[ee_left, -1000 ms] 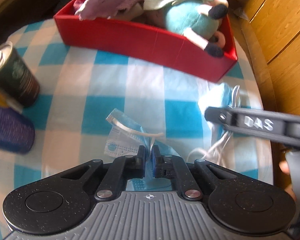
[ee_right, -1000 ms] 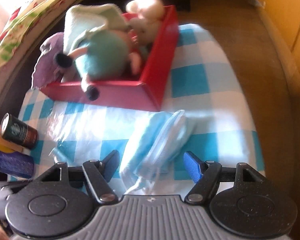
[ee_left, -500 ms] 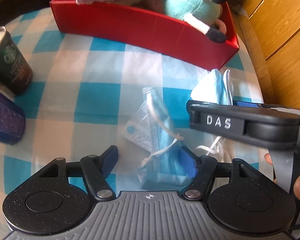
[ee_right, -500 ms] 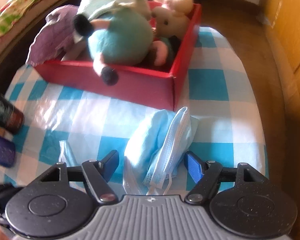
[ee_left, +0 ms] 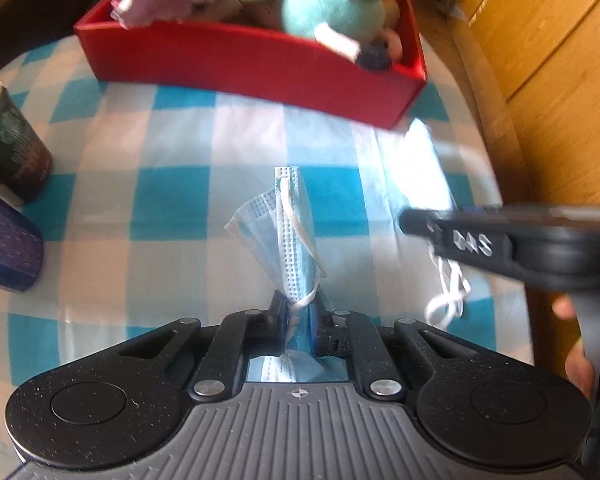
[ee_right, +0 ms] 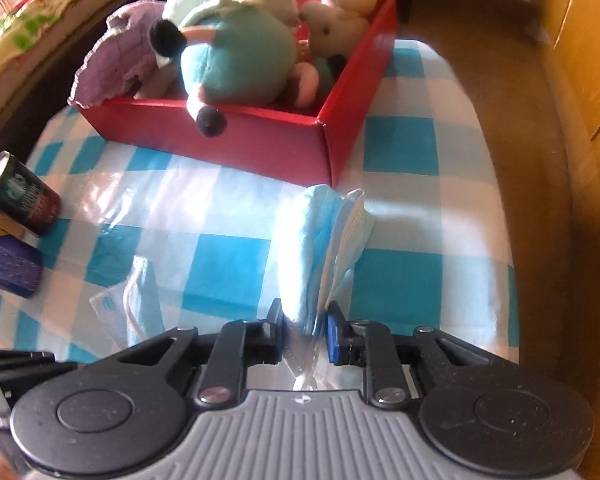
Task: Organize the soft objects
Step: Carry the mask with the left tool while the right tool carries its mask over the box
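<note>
Left wrist: mask (ee_left: pixel 290 240) between jaws.

Surface was covered by a blue-and-white checked cloth (ee_left: pixel 172 200). On it: a red box (ee_left: pixel 252 60) at the far side; a dark can (ee_left: pixel 12 144) and a purple block (ee_left: pixel 8 248) near the left edge. Two blue face masks (ee_right: pixel 324 248) (ee_left: pixel 288 240) lay on the near checks, apart.

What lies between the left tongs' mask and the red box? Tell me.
Only bare checkered tablecloth lies between the mask and the red box, as the left wrist view shows.
</note>
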